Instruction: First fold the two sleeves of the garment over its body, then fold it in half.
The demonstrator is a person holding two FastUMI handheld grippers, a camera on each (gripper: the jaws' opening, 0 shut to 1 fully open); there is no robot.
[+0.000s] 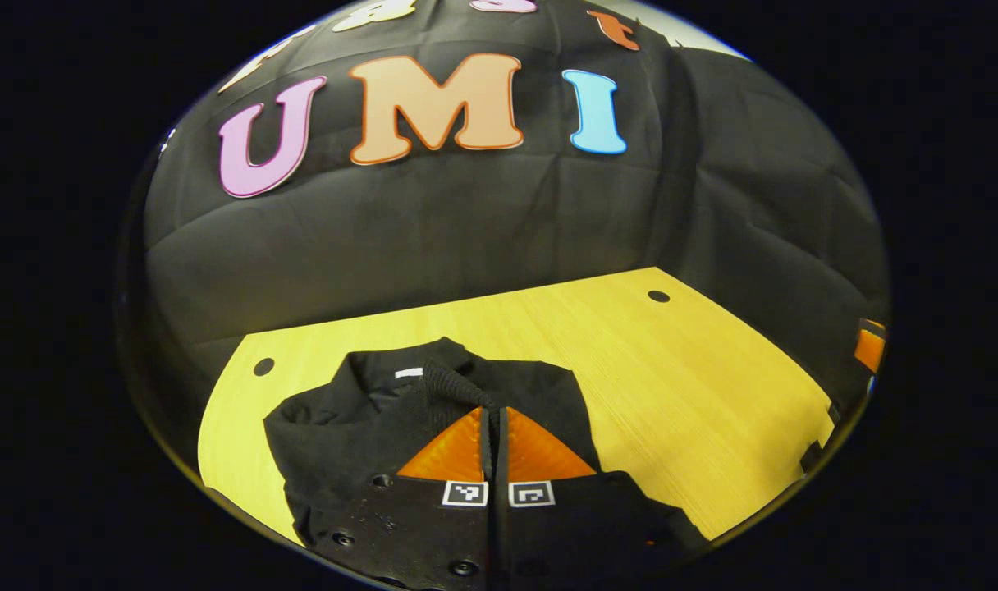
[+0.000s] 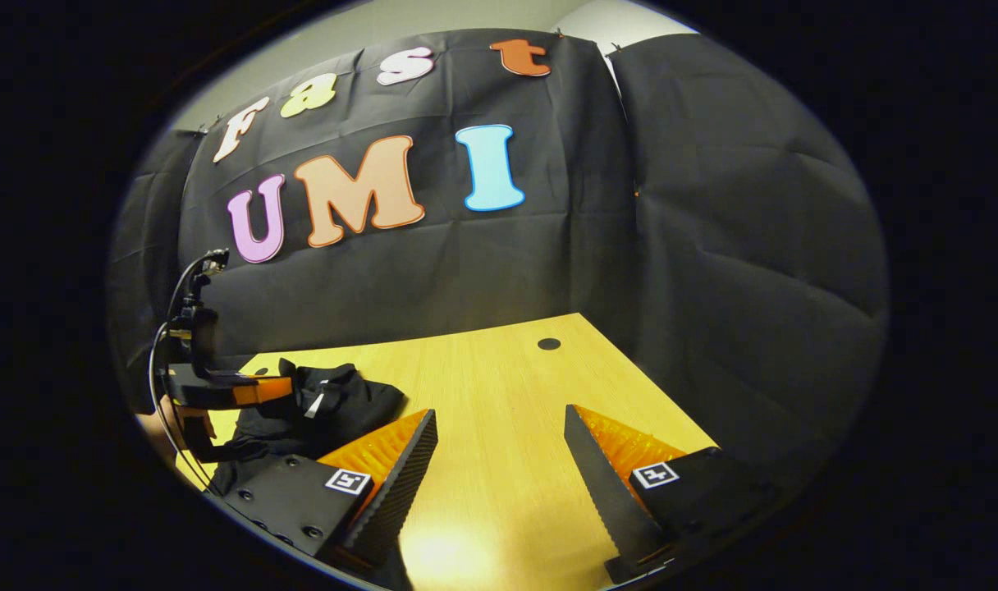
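Observation:
A black garment lies bunched on the yellow wooden table. In the left gripper view my left gripper is shut, and a ribbed edge of the garment is pinched at its fingertips. The right gripper view shows the same garment at the table's left, with the left gripper gripping it there and a hand behind it. My right gripper stands open over bare table to the right of the garment, with nothing between its fingers.
Black cloth walls close off the back and right side of the table. Small dark holes sit near the table's far corners. A cable rises from the left gripper. Bare wood stretches right of the garment.

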